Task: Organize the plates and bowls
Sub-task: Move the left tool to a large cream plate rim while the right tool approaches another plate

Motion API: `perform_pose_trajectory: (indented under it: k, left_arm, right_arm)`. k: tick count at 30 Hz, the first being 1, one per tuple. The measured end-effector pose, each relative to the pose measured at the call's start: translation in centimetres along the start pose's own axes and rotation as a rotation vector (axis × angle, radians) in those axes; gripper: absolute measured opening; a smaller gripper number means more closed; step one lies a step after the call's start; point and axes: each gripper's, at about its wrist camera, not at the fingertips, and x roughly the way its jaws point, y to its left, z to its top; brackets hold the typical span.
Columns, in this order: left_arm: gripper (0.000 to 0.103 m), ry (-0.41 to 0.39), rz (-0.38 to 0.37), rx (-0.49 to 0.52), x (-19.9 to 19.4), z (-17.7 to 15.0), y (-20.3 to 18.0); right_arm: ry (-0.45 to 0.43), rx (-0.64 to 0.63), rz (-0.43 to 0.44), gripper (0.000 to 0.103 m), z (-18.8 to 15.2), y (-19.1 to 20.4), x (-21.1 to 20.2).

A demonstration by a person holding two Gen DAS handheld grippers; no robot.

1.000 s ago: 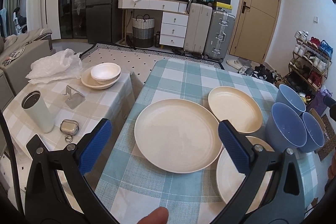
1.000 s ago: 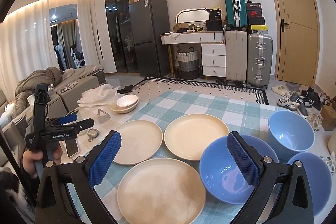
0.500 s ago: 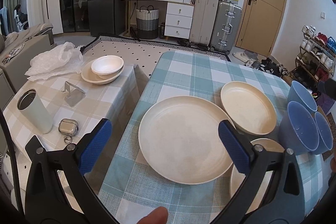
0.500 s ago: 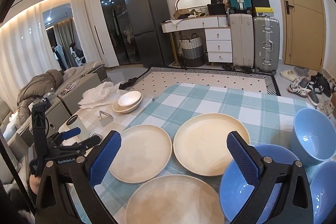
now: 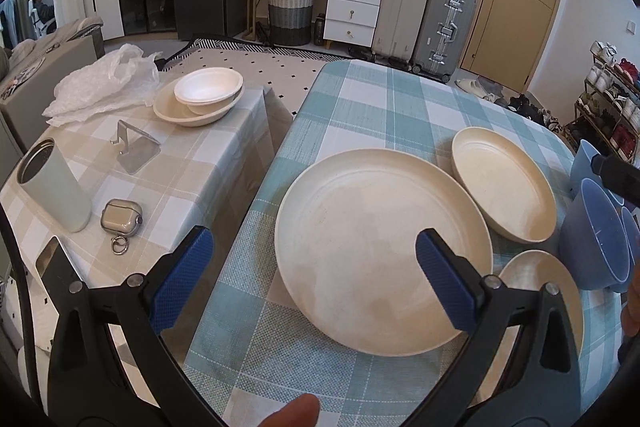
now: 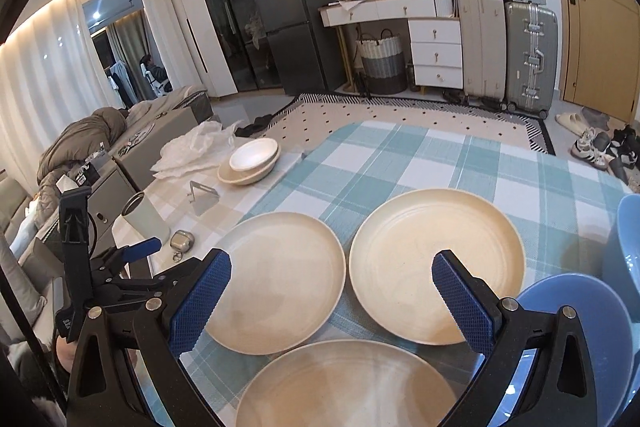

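Three cream plates lie on the teal checked table [image 5: 384,107]: a left plate [image 5: 380,251] [image 6: 280,279], a far plate [image 5: 504,183] [image 6: 436,263] and a near plate [image 5: 540,287] [image 6: 348,387]. Blue bowls [image 5: 592,239] [image 6: 576,339] stand at the right. My left gripper [image 5: 316,279] is open and empty, just over the left plate's near edge; it also shows in the right wrist view [image 6: 128,255]. My right gripper [image 6: 332,303] is open and empty above the near plate.
A side table [image 5: 200,163] on the left holds a white bowl in a cream bowl [image 5: 200,99], a cup [image 5: 52,183], an earbud case [image 5: 122,221], a metal stand [image 5: 134,147] and a plastic bag [image 5: 100,83]. Suitcases, drawers and a shoe rack stand behind.
Both grippers have moved forward and lower toward the plates, which now look larger. Both stay open. Nothing on the table has moved.
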Motion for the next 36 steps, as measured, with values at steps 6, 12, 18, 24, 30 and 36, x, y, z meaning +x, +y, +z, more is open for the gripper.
perform_pose_trajectory:
  k: [6, 12, 18, 24, 30, 36]
  left_arm:
    - [0.100, 0.016, 0.001, -0.009, 1.3, -0.3, 0.8]
    - [0.095, 0.070, -0.002, -0.009, 2.9, -0.8, 1.4]
    - [0.093, 0.098, -0.007, -0.017, 4.0, -1.2, 2.0]
    - [0.085, 0.120, -0.028, -0.028, 4.8, -1.5, 2.6]
    - [0.071, 0.148, -0.031, -0.023, 5.6, -1.9, 2.5]
    - [0.066, 0.158, -0.027, -0.026, 6.1, -2.0, 2.7]
  right_arm:
    - [0.065, 0.021, 0.024, 0.103, -0.9, -0.4, 3.2]
    - [0.126, 0.011, 0.038, 0.099, -1.8, -0.2, 6.1]
    - [0.195, 0.010, 0.067, 0.094, -2.8, 0.1, 8.7]
    - [0.250, -0.007, 0.074, 0.087, -3.7, 0.7, 10.9]
    - [0.264, -0.020, 0.056, 0.085, -4.1, 1.0, 12.0]
    - [0.290, -0.028, 0.077, 0.076, -4.3, 1.6, 12.2]
